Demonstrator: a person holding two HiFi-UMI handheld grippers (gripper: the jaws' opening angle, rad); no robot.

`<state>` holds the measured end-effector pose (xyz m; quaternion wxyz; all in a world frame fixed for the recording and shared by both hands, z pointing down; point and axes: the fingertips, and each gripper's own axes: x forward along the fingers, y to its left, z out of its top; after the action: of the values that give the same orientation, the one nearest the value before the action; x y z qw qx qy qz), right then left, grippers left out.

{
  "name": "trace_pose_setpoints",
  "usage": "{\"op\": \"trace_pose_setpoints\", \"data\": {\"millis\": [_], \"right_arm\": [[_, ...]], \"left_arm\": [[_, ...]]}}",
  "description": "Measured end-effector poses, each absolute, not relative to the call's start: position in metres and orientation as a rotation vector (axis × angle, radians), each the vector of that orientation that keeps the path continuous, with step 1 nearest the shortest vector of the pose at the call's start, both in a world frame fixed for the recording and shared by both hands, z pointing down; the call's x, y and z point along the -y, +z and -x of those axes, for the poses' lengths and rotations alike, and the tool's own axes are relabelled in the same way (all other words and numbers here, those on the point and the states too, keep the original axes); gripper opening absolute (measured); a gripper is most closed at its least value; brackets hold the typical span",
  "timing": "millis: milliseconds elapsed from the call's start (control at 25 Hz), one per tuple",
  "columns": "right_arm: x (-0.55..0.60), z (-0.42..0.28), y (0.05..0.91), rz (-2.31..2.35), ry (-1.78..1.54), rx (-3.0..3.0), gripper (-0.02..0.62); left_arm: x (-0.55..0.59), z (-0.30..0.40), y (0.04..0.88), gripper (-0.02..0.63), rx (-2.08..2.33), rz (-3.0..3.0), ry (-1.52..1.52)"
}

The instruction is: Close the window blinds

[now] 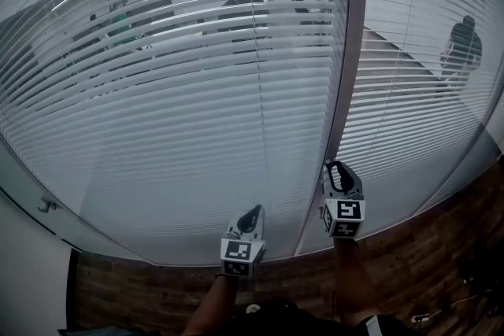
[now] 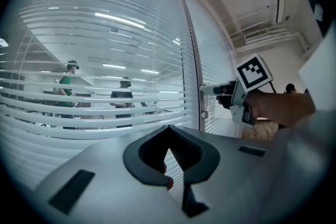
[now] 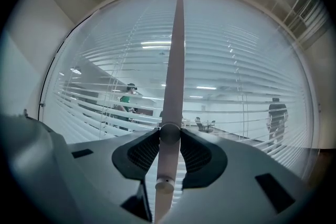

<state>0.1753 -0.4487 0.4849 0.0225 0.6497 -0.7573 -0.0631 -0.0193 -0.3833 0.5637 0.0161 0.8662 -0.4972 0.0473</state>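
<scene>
White slatted blinds (image 1: 197,106) hang behind glass on both sides of a grey upright post (image 1: 346,75). The upper slats are tilted open, so the room behind shows through them. My right gripper (image 1: 339,168) is at the post, pointing level. In the right gripper view its jaws (image 3: 169,131) stand open, with a round knob (image 3: 168,134) on the post (image 3: 176,60) between the pads. A second knob (image 3: 164,184) sits lower on the post. My left gripper (image 1: 253,210) hangs lower and to the left, in front of the left pane. It (image 2: 168,128) is shut on nothing.
People stand and sit behind the glass, one in green (image 2: 66,84) and one at the far right (image 1: 463,43). A brown patterned floor (image 1: 441,232) runs under the window. A white wall (image 1: 31,279) with a small hook (image 1: 49,205) stands at the left.
</scene>
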Motion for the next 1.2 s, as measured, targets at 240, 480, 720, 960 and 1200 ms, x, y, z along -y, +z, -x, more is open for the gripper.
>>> {"op": "trace_pose_setpoints", "data": {"millis": [240, 480, 720, 960, 1200], "right_arm": [[0.448, -0.175, 0.483, -1.999, -0.205, 2.335, 0.125], [0.448, -0.175, 0.485, -1.968, -0.273, 2.273, 0.125], [0.449, -0.168, 0.488, -1.759, -0.545, 2.096, 0.126], [0.444, -0.166, 0.484, -1.584, -0.803, 1.893, 0.126], [0.446, -0.162, 0.488, -1.346, -1.057, 1.602, 0.126]], "left_arm": [[0.387, 0.021, 0.570, -0.006, 1.529, -2.683, 0.178], [0.388, 0.024, 0.563, -0.007, 1.564, -2.706, 0.197], [0.384, 0.021, 0.557, -0.006, 1.575, -2.724, 0.224], [0.377, 0.023, 0.564, -0.006, 1.570, -2.706, 0.255], [0.377, 0.033, 0.568, -0.006, 1.597, -2.698, 0.241]]}}
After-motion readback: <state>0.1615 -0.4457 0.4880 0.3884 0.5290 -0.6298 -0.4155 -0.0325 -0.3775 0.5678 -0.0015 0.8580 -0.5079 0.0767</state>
